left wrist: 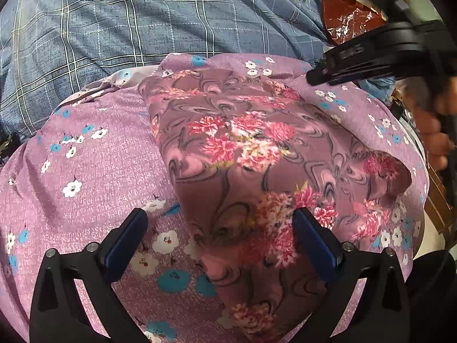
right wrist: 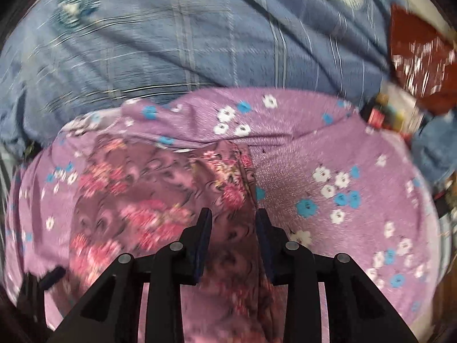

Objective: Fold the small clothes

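A small mauve cloth with pink flower print (left wrist: 257, 154) lies partly folded on a lilac sheet with white and blue flowers (left wrist: 94, 171). My left gripper (left wrist: 220, 228) is open above the cloth's near edge, its fingers either side of it. My right gripper (right wrist: 233, 228) is nearly shut, with a raised fold of the mauve cloth (right wrist: 228, 177) between its fingers; this view is blurred. The right gripper also shows in the left wrist view (left wrist: 357, 63) at the far right, above the cloth's far corner.
A blue checked bedsheet with round crests (left wrist: 142, 23) covers the far side. A shiny red-brown wrapper (left wrist: 348, 20) lies at the far right, with small clutter (right wrist: 391, 114) beside it. The bed's right edge drops off near the person's hand (left wrist: 437, 131).
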